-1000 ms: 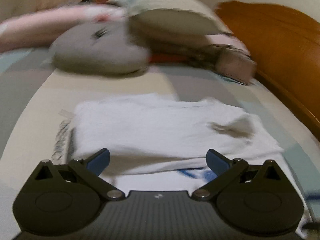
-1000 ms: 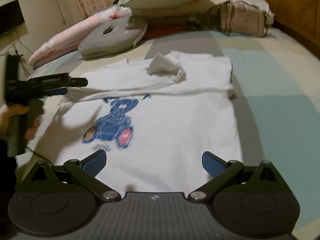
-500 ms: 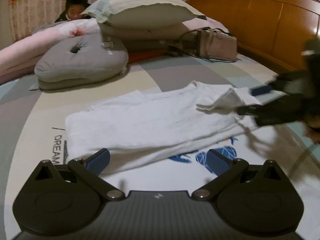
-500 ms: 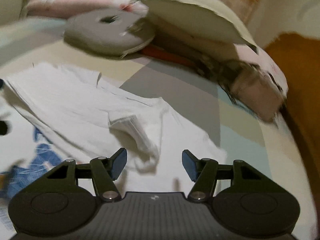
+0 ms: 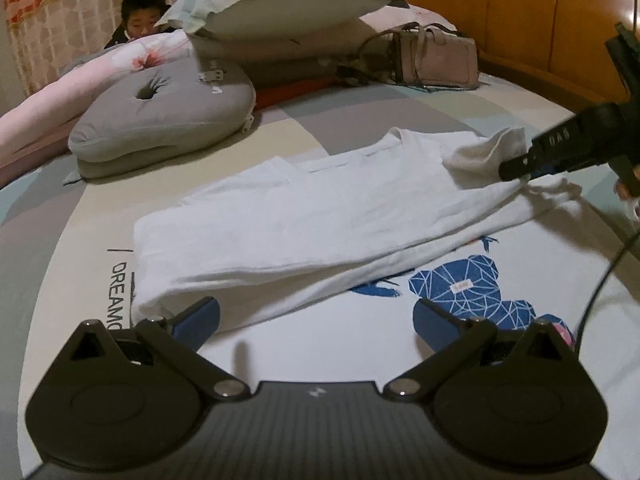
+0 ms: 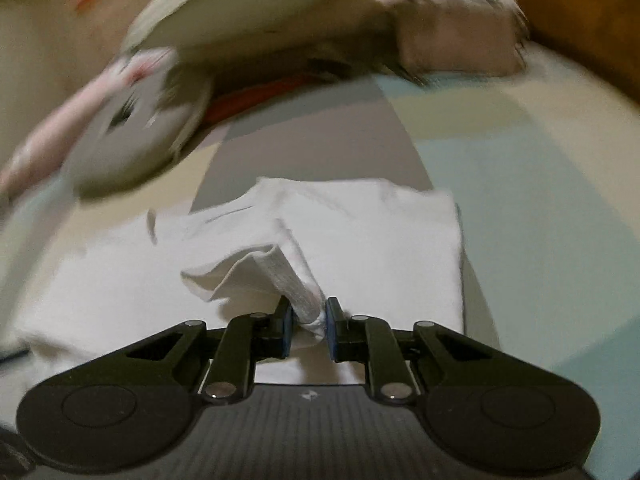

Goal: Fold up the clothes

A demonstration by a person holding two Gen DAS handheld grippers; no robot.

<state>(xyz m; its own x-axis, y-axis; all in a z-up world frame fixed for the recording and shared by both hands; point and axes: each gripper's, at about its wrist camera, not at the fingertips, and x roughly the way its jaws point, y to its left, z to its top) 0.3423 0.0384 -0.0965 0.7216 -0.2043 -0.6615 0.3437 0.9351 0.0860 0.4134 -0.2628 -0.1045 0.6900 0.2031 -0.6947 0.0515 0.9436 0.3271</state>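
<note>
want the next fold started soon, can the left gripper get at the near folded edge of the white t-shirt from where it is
Probably yes. The left gripper stands open just short of the white t-shirt, whose folded edge lies between its fingers with nothing over it. The right gripper, closing on the sleeve, is off at the far side.

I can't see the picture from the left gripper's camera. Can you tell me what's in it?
A white T-shirt with a blue bear print lies partly folded on a bed, and the right gripper is closing on its sleeve. The left gripper is open just above the shirt; pillows and a handbag sit behind.
</note>
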